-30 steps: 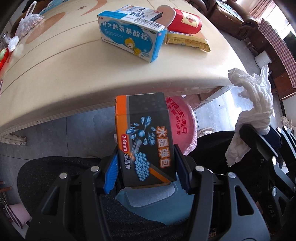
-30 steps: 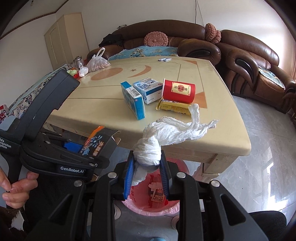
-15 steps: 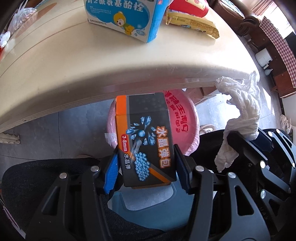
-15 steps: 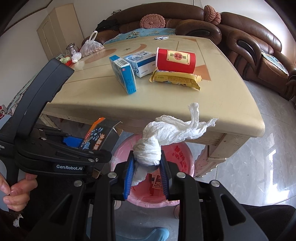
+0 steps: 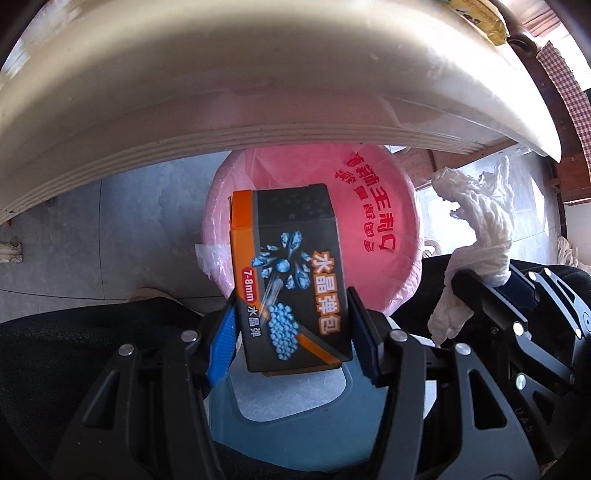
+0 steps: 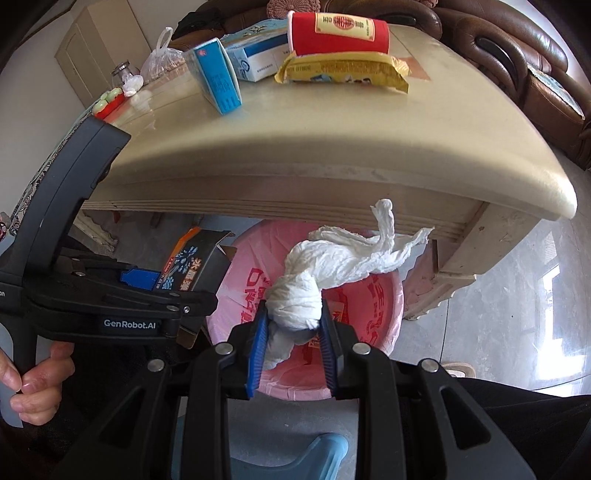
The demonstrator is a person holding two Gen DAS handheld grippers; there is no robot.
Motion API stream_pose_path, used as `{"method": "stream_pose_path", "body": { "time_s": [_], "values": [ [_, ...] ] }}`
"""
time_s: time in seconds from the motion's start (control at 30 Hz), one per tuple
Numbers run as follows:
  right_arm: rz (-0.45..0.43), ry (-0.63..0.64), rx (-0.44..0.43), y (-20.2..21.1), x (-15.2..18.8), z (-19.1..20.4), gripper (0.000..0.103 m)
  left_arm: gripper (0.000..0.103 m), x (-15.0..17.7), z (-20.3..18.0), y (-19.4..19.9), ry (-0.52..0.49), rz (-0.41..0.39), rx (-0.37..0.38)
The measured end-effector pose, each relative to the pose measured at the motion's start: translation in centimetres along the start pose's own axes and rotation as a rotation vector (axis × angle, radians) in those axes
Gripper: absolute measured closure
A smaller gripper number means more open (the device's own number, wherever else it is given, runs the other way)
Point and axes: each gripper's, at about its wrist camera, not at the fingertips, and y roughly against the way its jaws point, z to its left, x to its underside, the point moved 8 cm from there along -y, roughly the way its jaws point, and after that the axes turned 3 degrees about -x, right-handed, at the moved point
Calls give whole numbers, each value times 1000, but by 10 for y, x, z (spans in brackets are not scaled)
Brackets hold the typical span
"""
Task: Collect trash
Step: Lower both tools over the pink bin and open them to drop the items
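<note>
My left gripper (image 5: 291, 328) is shut on a black and orange box (image 5: 291, 273) and holds it over the near rim of the pink-lined trash bin (image 5: 373, 206) under the table edge. The box also shows in the right wrist view (image 6: 192, 266). My right gripper (image 6: 293, 325) is shut on a crumpled white tissue (image 6: 332, 266) above the same bin (image 6: 373, 325). The tissue also shows in the left wrist view (image 5: 476, 236), to the right of the bin.
The cream table (image 6: 332, 147) overhangs the bin and carries a blue box (image 6: 218, 77), a white-blue box (image 6: 255, 55), a red cup on its side (image 6: 340, 33) and a yellow wrapper (image 6: 343, 70). A blue stool (image 5: 295, 406) and dark trousers lie below. A brown sofa (image 6: 535, 62) stands behind.
Both grippers have moved down and forward below the table top, closer over the pink bin. Each still holds its item.
</note>
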Motion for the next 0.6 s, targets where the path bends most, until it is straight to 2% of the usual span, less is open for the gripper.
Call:
{"method": "stream_pose_path", "body": {
  "time_s": [0.33, 0.6],
  "values": [
    [94, -22, -33, -43, 0, -2, 77, 49, -3, 9, -31, 55, 66, 55],
    [170, -55, -47, -71, 12, -9, 77, 49, -7, 8, -60, 88, 119, 55]
  ]
}}
